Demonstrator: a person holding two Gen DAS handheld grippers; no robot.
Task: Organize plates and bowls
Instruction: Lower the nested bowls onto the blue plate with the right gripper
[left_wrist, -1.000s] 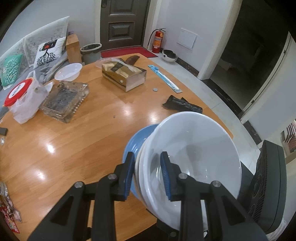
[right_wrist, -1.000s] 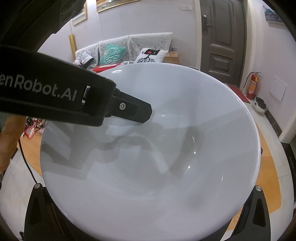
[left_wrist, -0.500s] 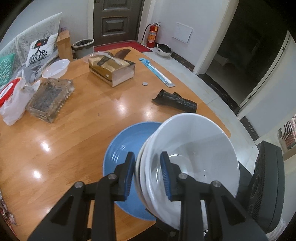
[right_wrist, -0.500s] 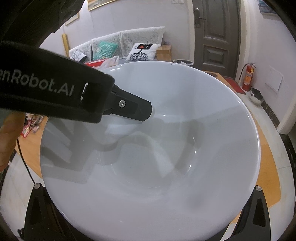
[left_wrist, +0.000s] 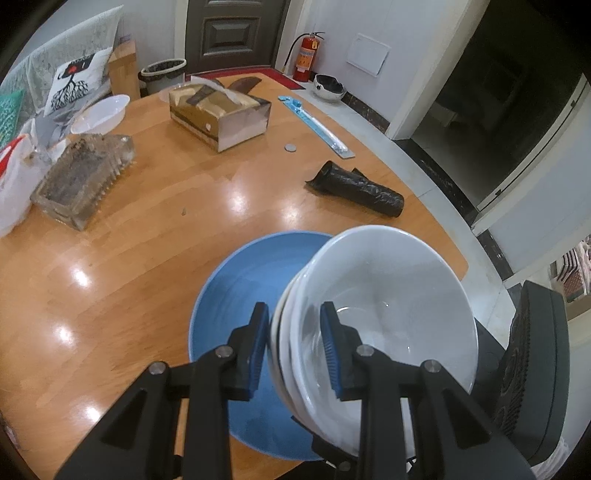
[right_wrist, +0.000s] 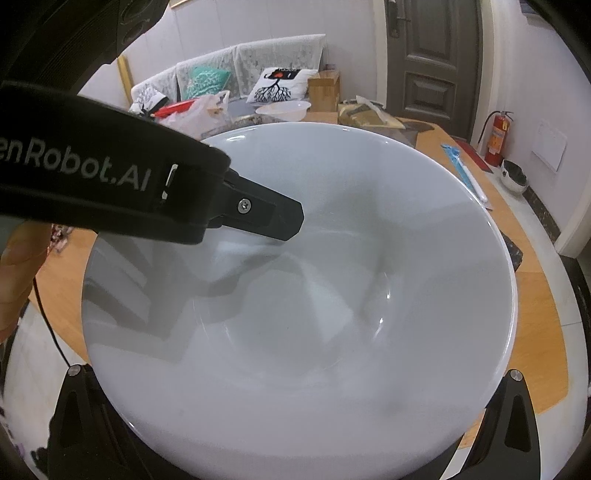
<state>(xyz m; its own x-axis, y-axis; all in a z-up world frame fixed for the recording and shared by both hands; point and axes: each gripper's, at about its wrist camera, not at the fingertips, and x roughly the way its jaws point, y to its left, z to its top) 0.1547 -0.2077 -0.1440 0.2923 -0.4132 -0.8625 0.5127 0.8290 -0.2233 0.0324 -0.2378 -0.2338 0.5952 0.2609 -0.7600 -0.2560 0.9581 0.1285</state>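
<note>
My left gripper (left_wrist: 295, 347) is shut on the rim of a stack of white bowls (left_wrist: 391, 310), held tilted above the near table edge. One blue-padded finger is inside the top bowl, the other outside. A blue plate (left_wrist: 240, 295) lies on the wooden table (left_wrist: 147, 229) just left of and under the stack. In the right wrist view the white bowl (right_wrist: 314, 314) fills the frame, with the left gripper's finger (right_wrist: 266, 214) reaching over its rim. My right gripper's fingertips are hidden under the bowl. A small white bowl (left_wrist: 99, 114) sits at the table's far left.
On the table are a tissue box (left_wrist: 218, 110), a glass ashtray (left_wrist: 81, 173), a white plastic bag (left_wrist: 14, 177), a black rolled bag (left_wrist: 358, 188), a blue strip (left_wrist: 317, 125) and a coin (left_wrist: 290, 148). A black chair (left_wrist: 532, 369) stands at the right.
The bowl stack has moved back and to the right, so more of the blue plate shows. The left gripper stays shut on the rim.
</note>
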